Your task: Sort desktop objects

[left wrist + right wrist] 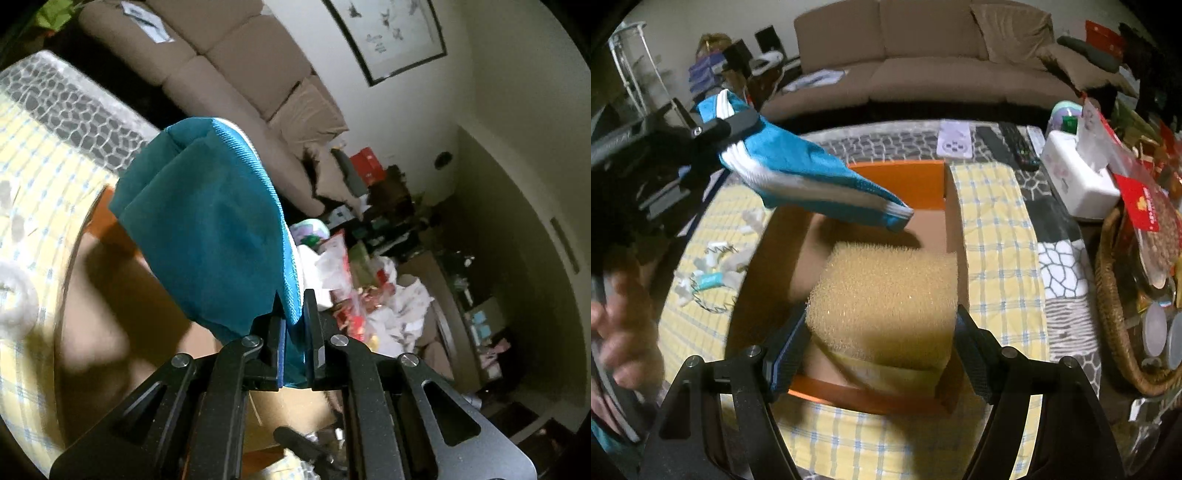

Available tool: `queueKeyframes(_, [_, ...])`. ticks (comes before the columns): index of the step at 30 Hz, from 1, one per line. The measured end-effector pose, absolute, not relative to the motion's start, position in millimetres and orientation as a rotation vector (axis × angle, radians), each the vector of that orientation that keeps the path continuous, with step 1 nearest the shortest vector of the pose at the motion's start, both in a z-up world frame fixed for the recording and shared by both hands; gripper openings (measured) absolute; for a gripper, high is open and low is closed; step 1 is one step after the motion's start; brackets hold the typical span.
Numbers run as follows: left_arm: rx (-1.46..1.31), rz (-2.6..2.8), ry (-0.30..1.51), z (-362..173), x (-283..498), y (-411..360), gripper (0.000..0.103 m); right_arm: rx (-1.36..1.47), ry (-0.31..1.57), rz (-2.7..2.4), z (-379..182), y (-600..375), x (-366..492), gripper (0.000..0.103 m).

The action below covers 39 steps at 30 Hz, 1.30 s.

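Note:
My left gripper [293, 314] is shut on a folded blue cloth with a white edge [210, 229]. It holds the cloth in the air above the open orange cardboard box [110, 295]. In the right wrist view the left gripper [738, 122] holds the cloth [820, 177] over the far half of the box [905, 184]. My right gripper [882, 332] is shut on a yellow sponge [886, 291] and holds it over the near half of the box.
The box stands on a yellow checked cloth [997, 258]. Several small clips and springs [709, 277] lie to its left. A white tissue box [1075, 177], remotes [1019, 144] and a wicker basket [1115, 314] are on the right. A brown sofa [923, 55] stands behind.

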State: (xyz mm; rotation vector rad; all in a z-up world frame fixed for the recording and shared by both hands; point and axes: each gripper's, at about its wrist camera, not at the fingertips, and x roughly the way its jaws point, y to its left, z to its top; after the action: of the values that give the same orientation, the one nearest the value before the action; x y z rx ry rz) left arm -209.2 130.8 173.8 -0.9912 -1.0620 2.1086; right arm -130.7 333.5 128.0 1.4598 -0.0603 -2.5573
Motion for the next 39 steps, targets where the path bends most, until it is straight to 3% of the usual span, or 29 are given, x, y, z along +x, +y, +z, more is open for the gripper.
queueKeyframes(5, [-1.050,2.062,-1.170,136,-199,119,0.007,1.554,-0.058,-2.536,104,340,-149,0.076])
queueKeyframes(16, [-1.211,2.022,-1.158,106,-165,109,0.007,1.605,-0.081,-2.527,81,341,-160,0.077])
queueKeyframes(26, [-1.386,1.986,-1.053,83,-152,132,0.008,1.637,-0.068,-2.528,81,338,-171,0.078])
queueKeyframes(30, [-1.463,1.968,-1.010,73,-148,141,0.014,1.629,-0.002,-2.580,85,335,-175,0.081])
queueKeyframes(36, [-1.501,2.020,-0.834,75,-147,155,0.014,1.519,0.045,-2.679,107,336,-169,0.081])
queueKeyframes(39, [-1.517,2.024,-0.890,73,-149,153,0.014,1.456,0.009,-2.710,117,339,-165,0.082])
